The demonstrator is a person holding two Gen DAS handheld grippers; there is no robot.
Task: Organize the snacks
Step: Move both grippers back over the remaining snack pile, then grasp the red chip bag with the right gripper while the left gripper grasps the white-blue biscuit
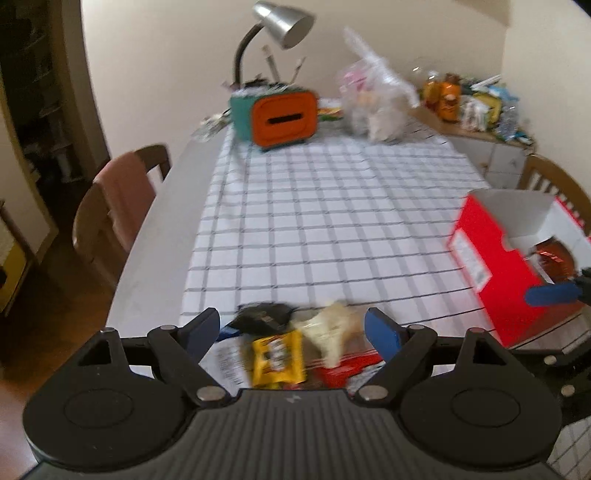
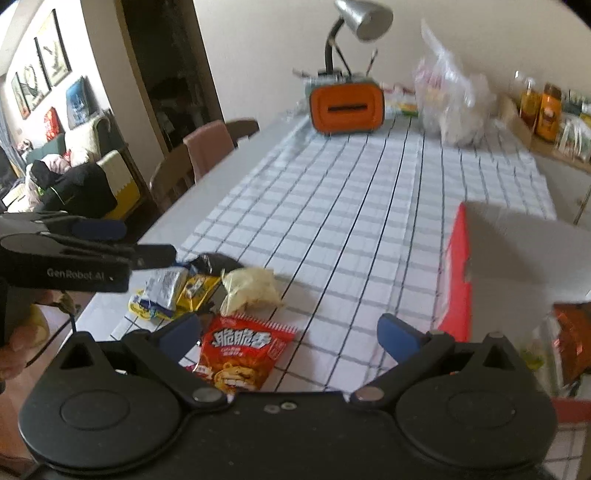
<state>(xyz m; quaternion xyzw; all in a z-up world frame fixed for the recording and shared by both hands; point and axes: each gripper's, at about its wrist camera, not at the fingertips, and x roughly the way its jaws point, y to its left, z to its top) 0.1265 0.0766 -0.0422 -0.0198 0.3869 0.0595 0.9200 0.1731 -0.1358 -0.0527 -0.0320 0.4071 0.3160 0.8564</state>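
A pile of snack packets lies at the near edge of the checked tablecloth: a yellow packet (image 1: pixel 277 355), a pale clear bag (image 1: pixel 334 328), a black packet (image 1: pixel 263 314) and a red packet (image 2: pixel 242 350). My left gripper (image 1: pixel 291 328) is open and empty, just above the pile. My right gripper (image 2: pixel 290 332) is open and empty, to the right of the red packet. A red box (image 1: pixel 484 258) with its top open stands at the right and holds an orange-brown packet (image 1: pixel 554 258). In the right wrist view the box (image 2: pixel 456 280) shows an orange packet (image 2: pixel 570 332) inside.
An orange and teal holder (image 1: pixel 282 116) with a desk lamp (image 1: pixel 284 22) stands at the far end, beside a clear plastic bag (image 1: pixel 376 99). A chair with a pink cloth (image 1: pixel 118 206) is at the left. A side counter with bottles (image 1: pixel 447 96) is at the back right.
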